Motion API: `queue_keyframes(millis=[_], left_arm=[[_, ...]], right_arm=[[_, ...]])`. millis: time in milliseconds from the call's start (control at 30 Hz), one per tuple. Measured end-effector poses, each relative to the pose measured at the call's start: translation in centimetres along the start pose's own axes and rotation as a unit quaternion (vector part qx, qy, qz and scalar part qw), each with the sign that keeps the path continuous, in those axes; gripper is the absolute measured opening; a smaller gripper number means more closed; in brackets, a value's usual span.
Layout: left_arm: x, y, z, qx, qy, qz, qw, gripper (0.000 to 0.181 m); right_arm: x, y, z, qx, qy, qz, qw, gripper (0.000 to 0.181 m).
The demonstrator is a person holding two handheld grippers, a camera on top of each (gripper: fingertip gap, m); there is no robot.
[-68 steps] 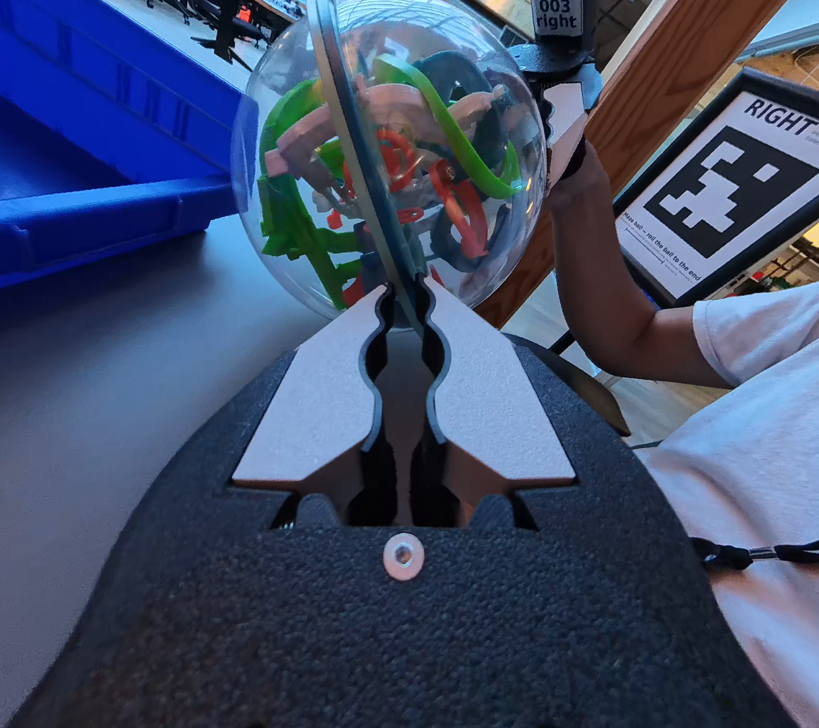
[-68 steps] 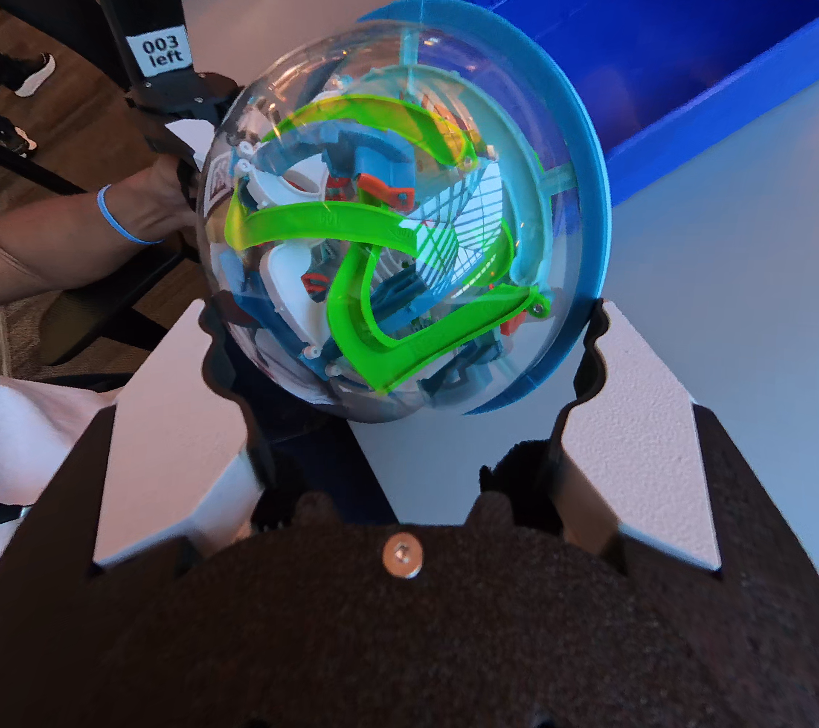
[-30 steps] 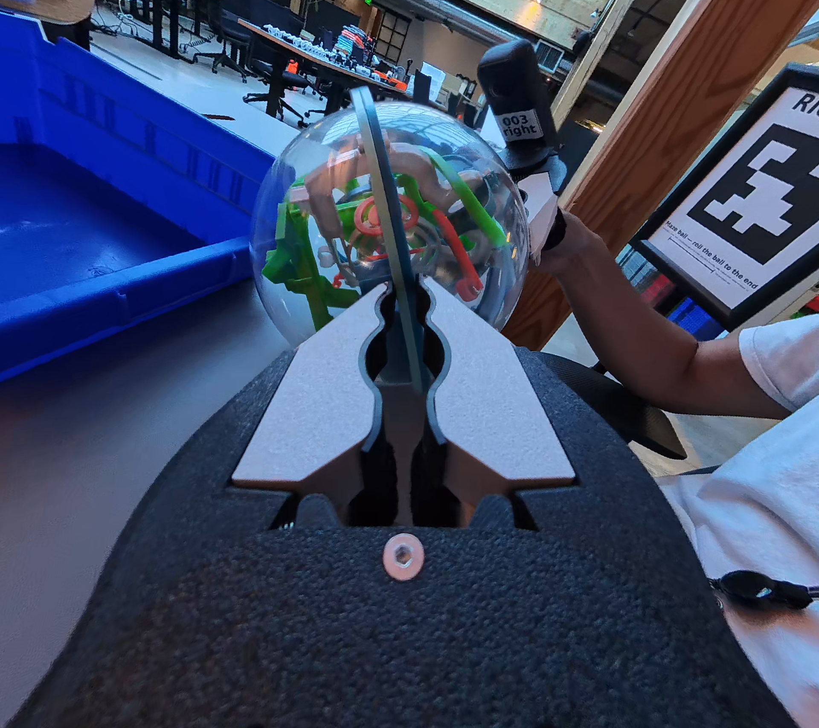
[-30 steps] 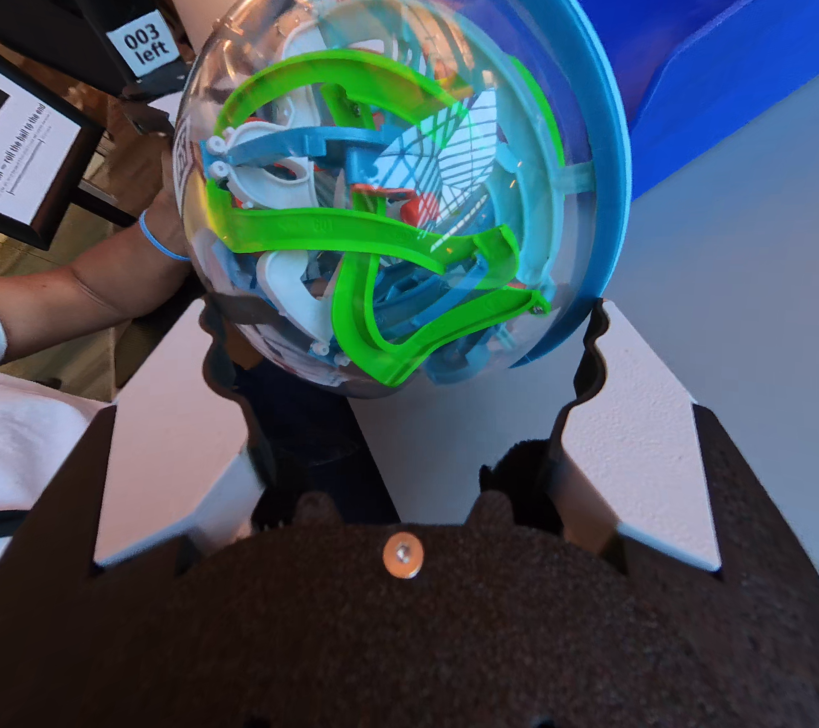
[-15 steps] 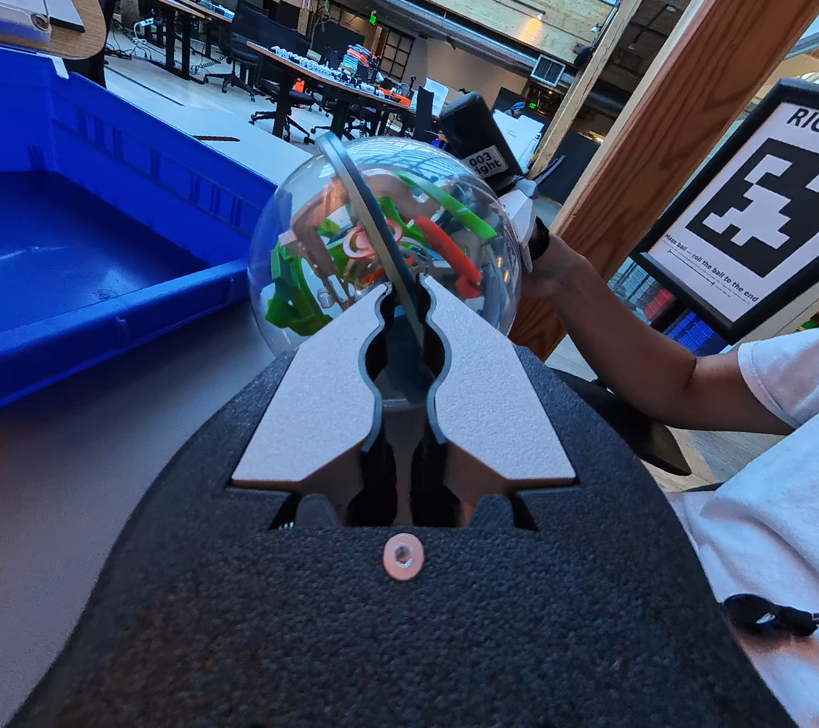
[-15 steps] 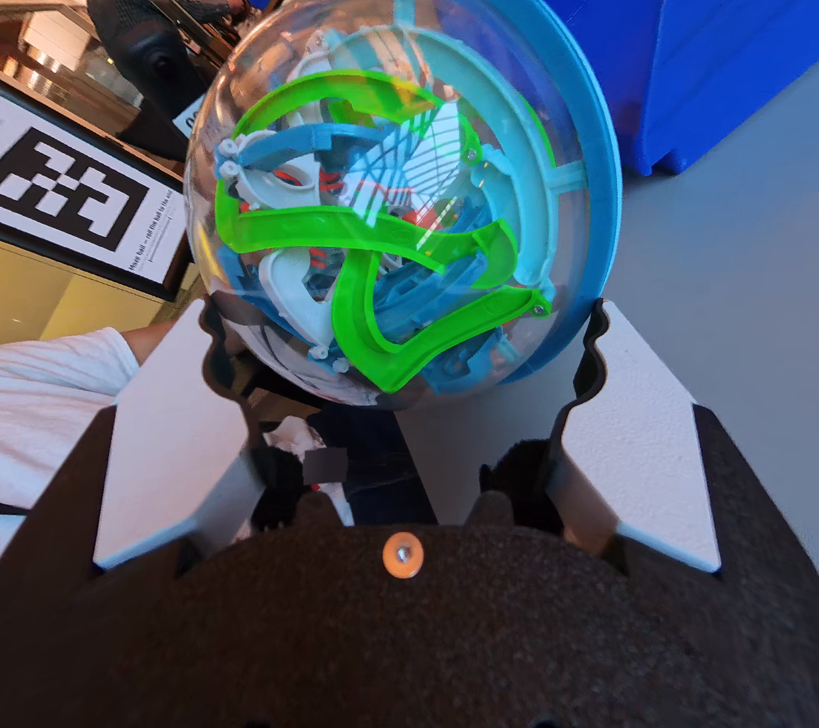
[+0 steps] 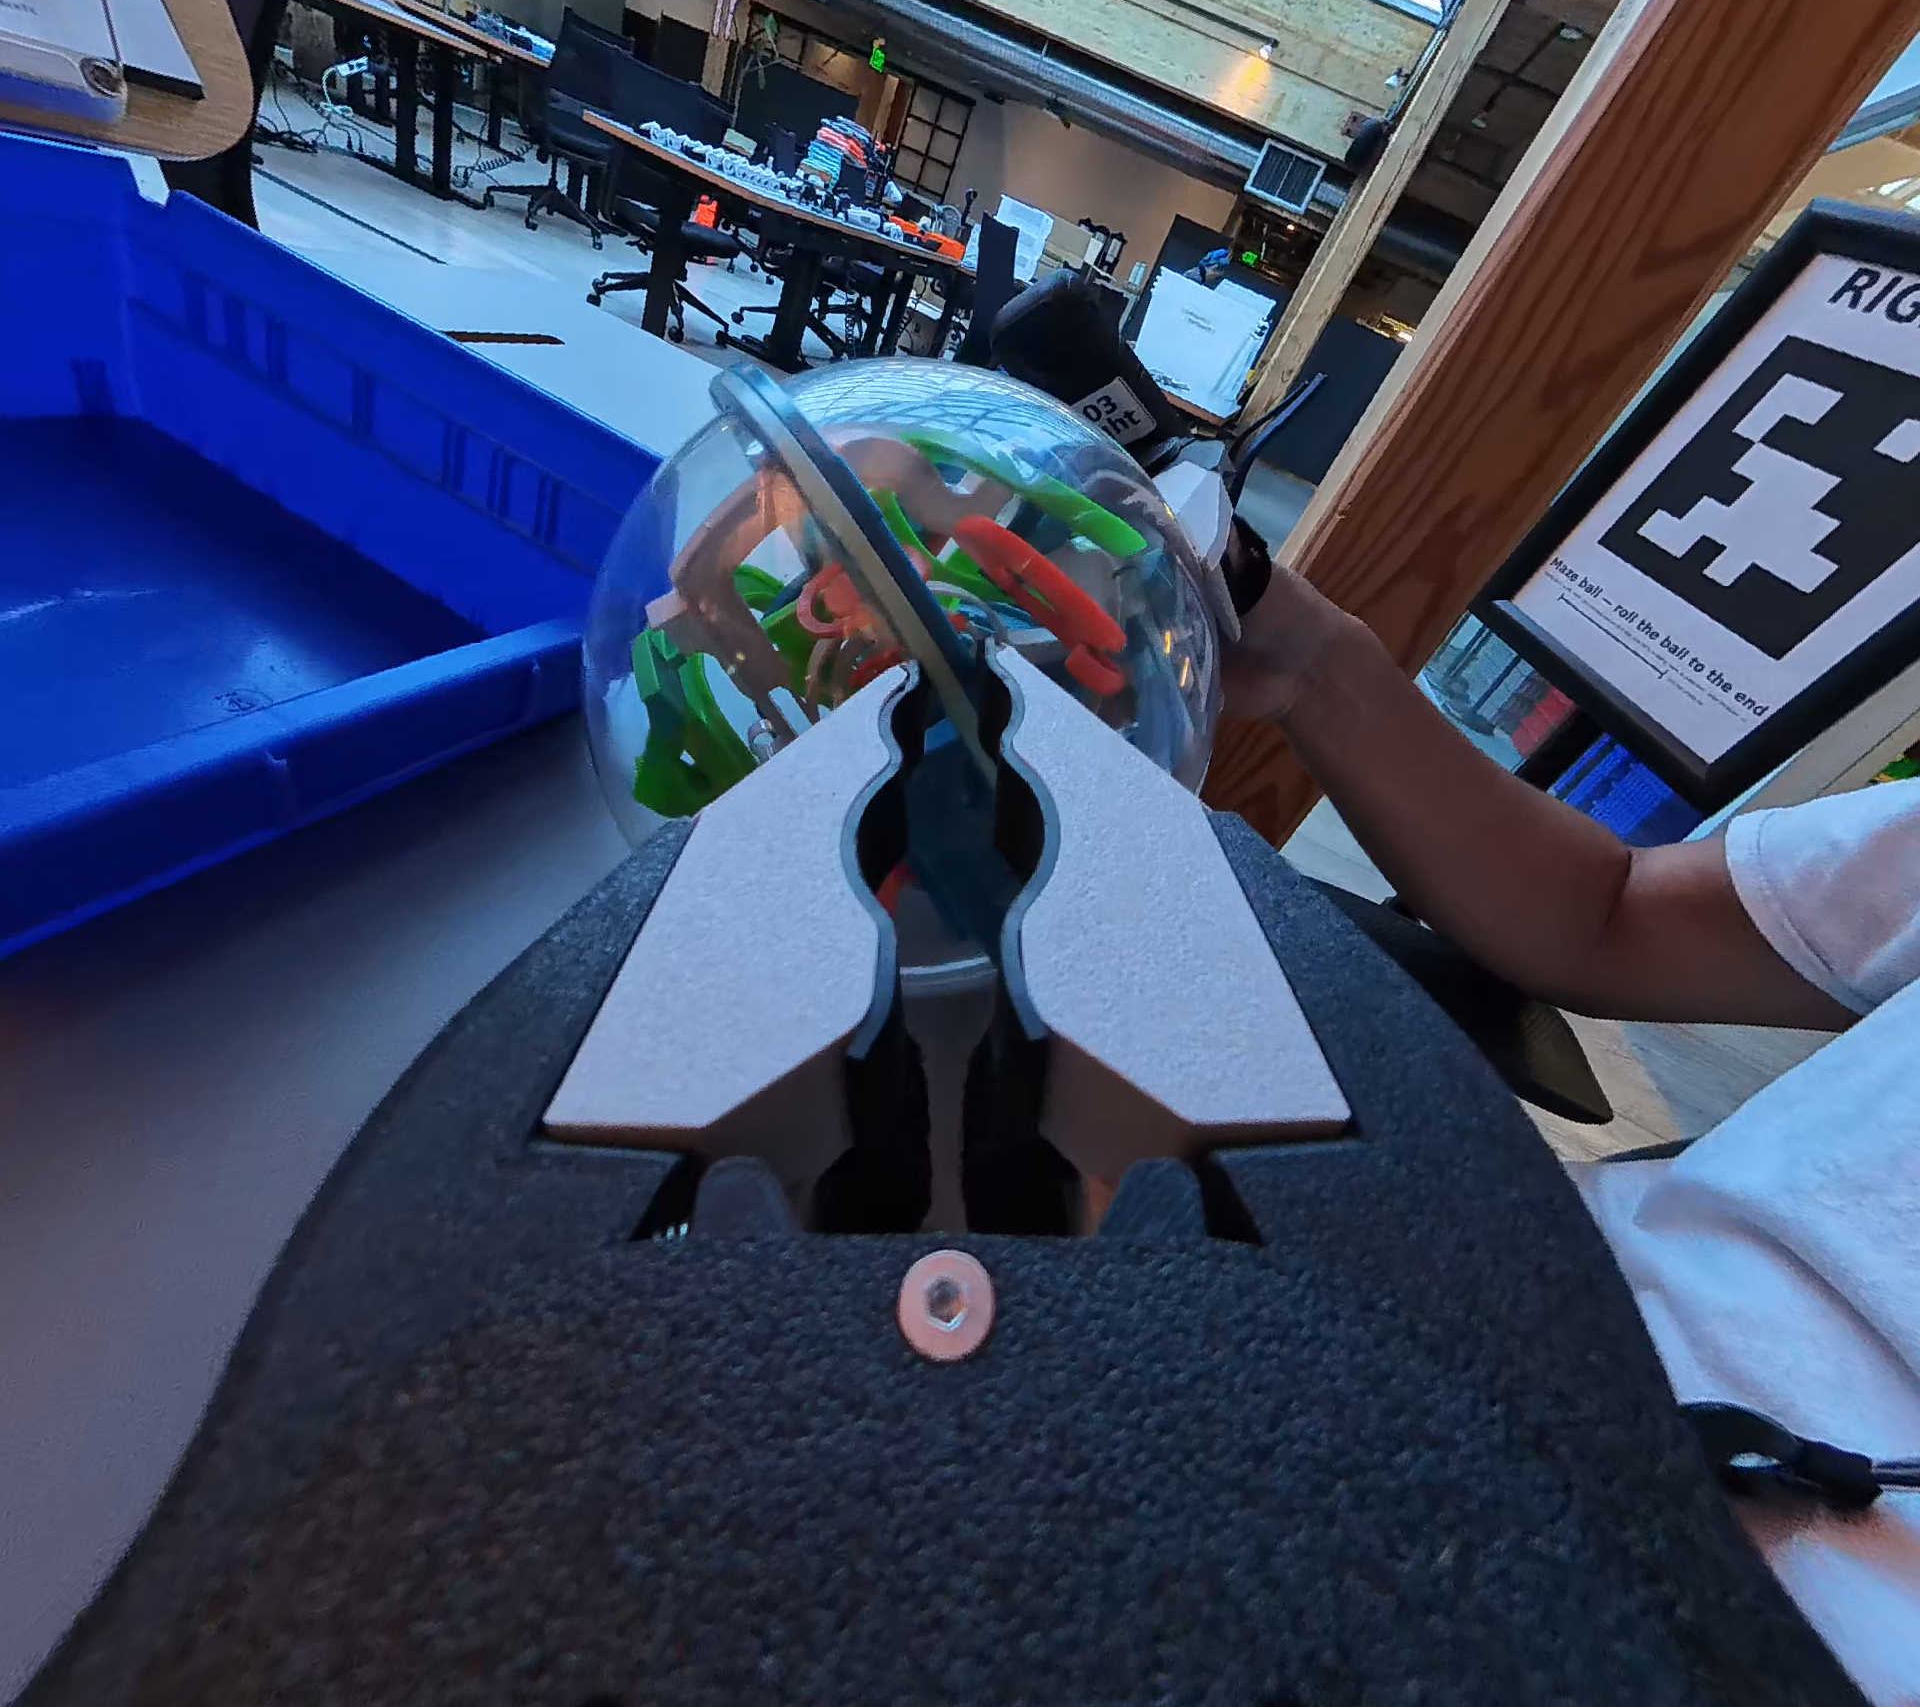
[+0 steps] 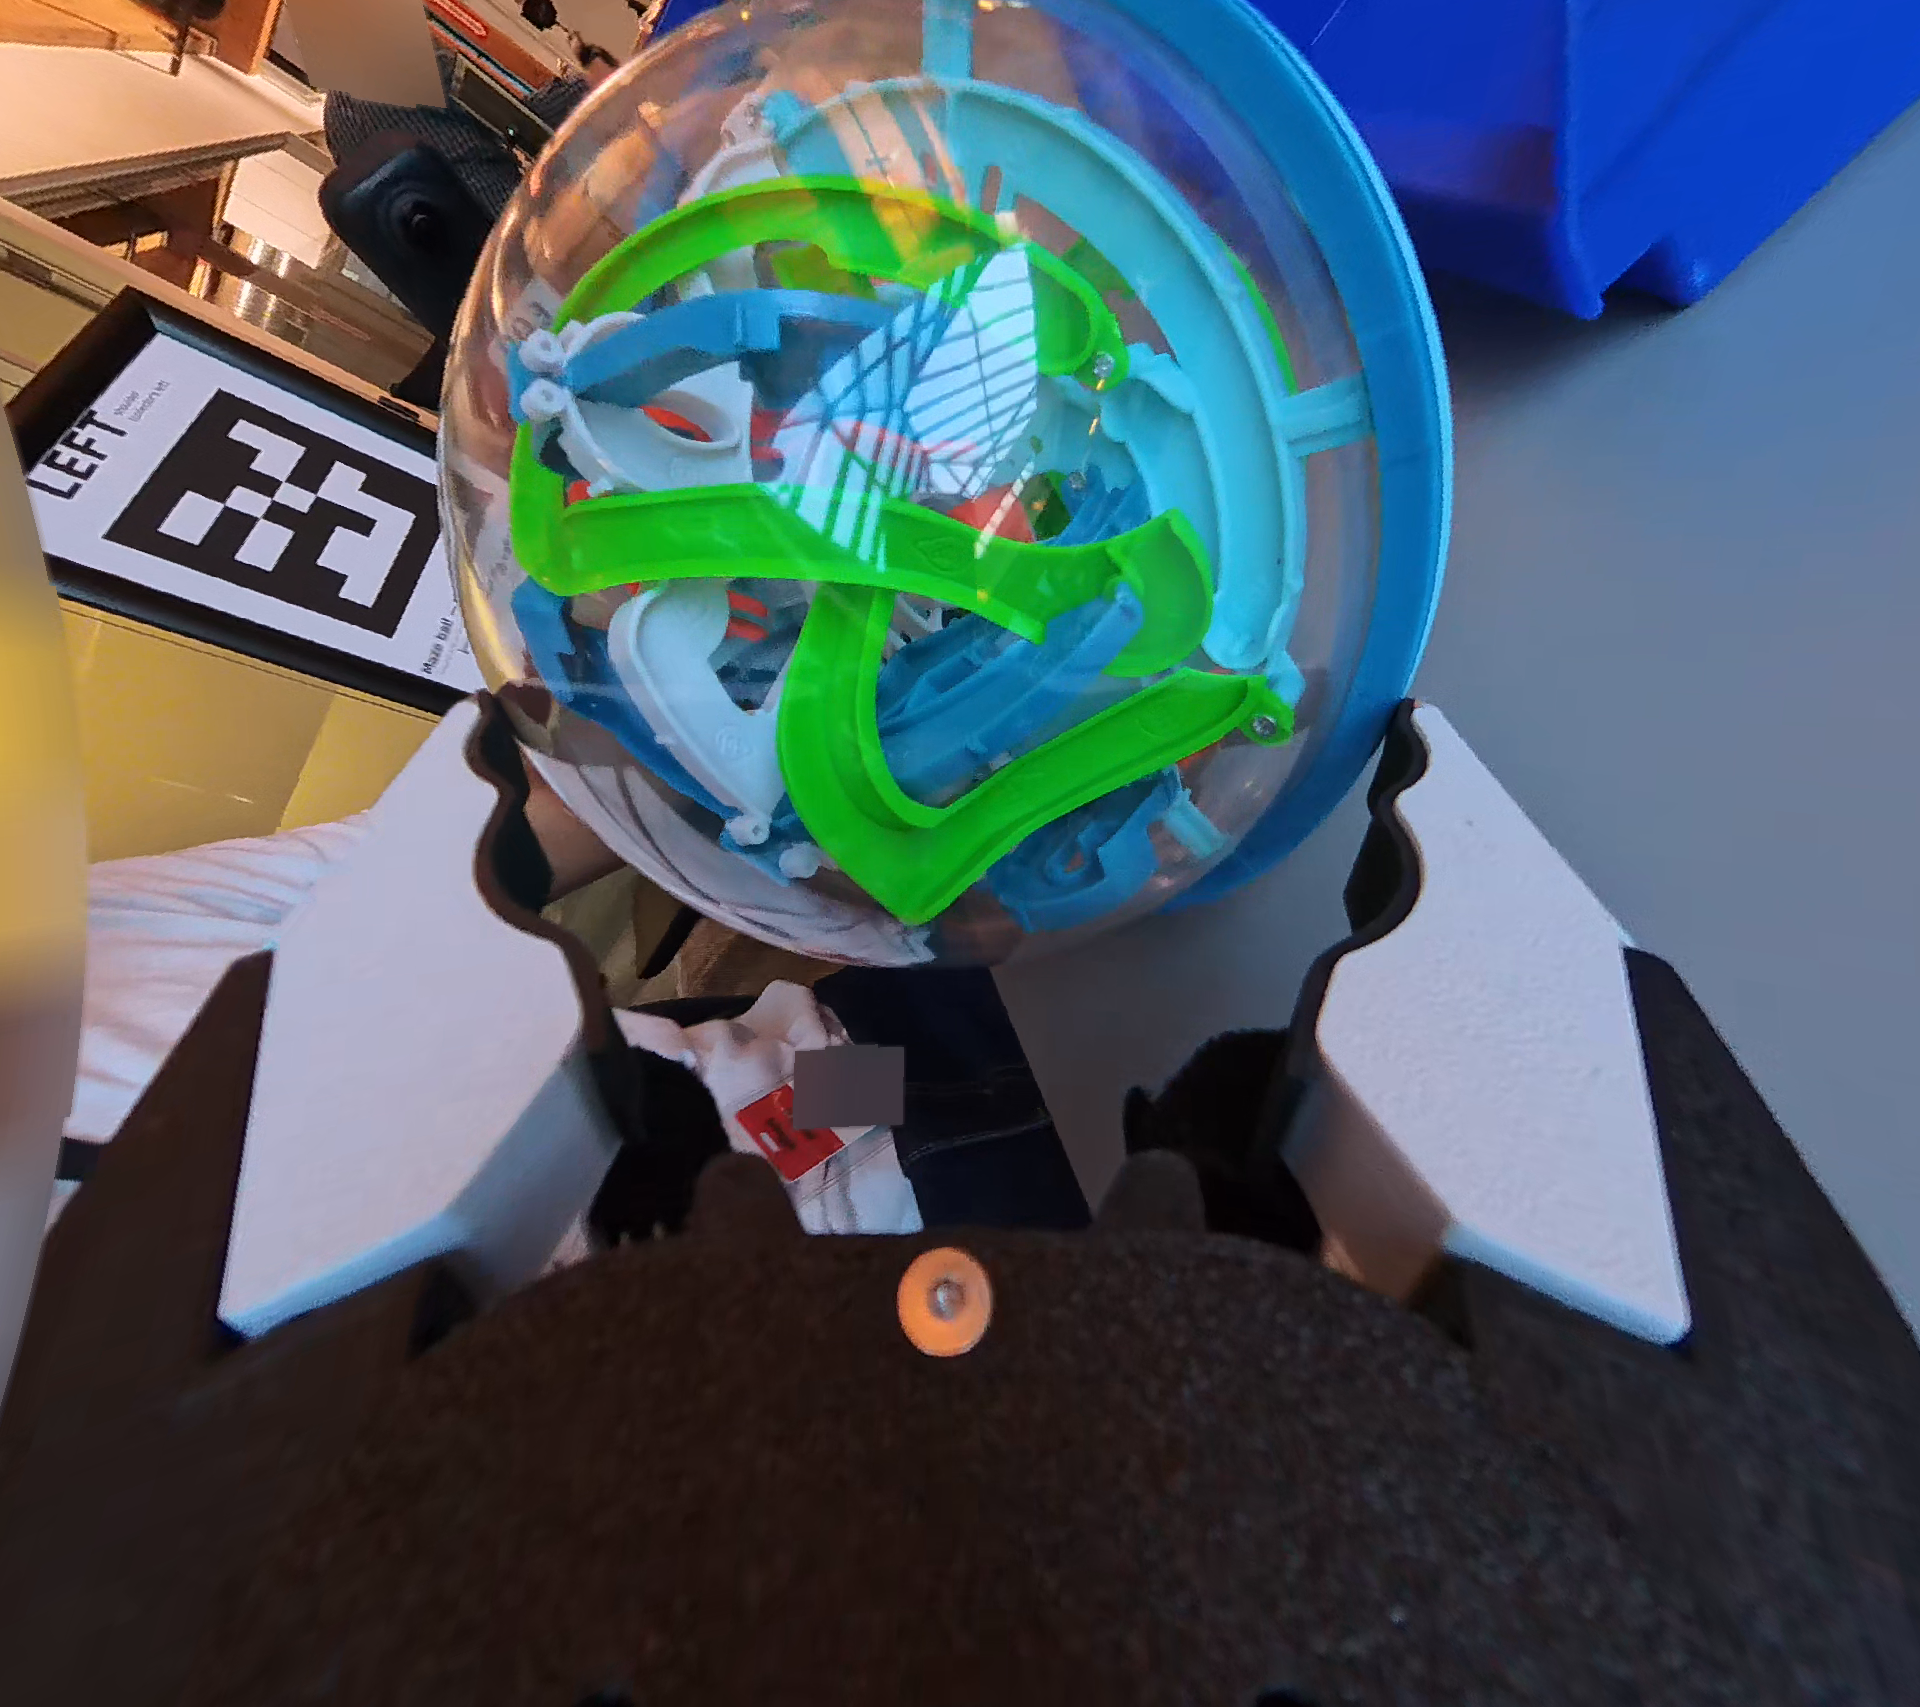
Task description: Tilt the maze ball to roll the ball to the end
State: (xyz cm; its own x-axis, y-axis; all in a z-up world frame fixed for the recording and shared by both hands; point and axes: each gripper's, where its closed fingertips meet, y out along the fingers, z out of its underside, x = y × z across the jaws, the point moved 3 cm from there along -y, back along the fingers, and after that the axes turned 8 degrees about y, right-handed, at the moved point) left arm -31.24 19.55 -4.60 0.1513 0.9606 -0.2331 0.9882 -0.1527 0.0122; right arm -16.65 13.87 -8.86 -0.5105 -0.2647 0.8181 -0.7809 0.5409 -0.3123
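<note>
The maze ball (image 7: 831, 597) is a clear sphere with green, orange and pale tracks inside and a blue ring around its middle. It is held above the grey table. My left gripper (image 7: 951, 670) is shut on the ring, which leans up and to the left between the fingers. A small silvery bead (image 7: 764, 730) shows near the green track, low on the left. In the right wrist view the ball (image 8: 935, 431) fills the frame. My right gripper (image 8: 945, 707) clasps it with jaws wide apart, one fingertip on the sphere, the other against the blue ring (image 8: 1392, 410). The right gripper also shows behind the ball in the left wrist view (image 7: 1195, 504).
A large blue bin (image 7: 260, 618) stands on the grey table (image 7: 208, 1086) left of the ball; it is upper right in the right wrist view (image 8: 1662, 47). A wooden post (image 7: 1558, 307), framed marker signs (image 7: 1766, 514) (image 8: 239, 504) and a person's arm (image 7: 1507, 847) are close by.
Both grippers have turned the ball together. In the left view the ring has leaned from near upright over to the left. The right view has swung from the table toward the sign.
</note>
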Motion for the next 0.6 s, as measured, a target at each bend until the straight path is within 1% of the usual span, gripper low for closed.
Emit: queue_keyframes(millis=[133, 333, 600], left_arm=[[0.0, 0.1, 0.0, -0.005, -0.012, 0.004, 1.0, 0.008], [-0.1, 0.2, -0.2, -0.012, -0.026, 0.004, 1.0, 0.008], [0.1, 0.0, 0.1, -0.016, -0.096, -0.016, 0.995, 0.008]], right_arm=[[0.0, -0.2, -0.2, 0.0, 0.034, -0.009, 0.999, 0.154], [-0.1, -0.2, -0.1, 0.012, 0.06, -0.02, 0.998, 0.153], [-0.3, -0.1, -1.3, 0.023, 0.081, -0.018, 0.996, 0.151]])
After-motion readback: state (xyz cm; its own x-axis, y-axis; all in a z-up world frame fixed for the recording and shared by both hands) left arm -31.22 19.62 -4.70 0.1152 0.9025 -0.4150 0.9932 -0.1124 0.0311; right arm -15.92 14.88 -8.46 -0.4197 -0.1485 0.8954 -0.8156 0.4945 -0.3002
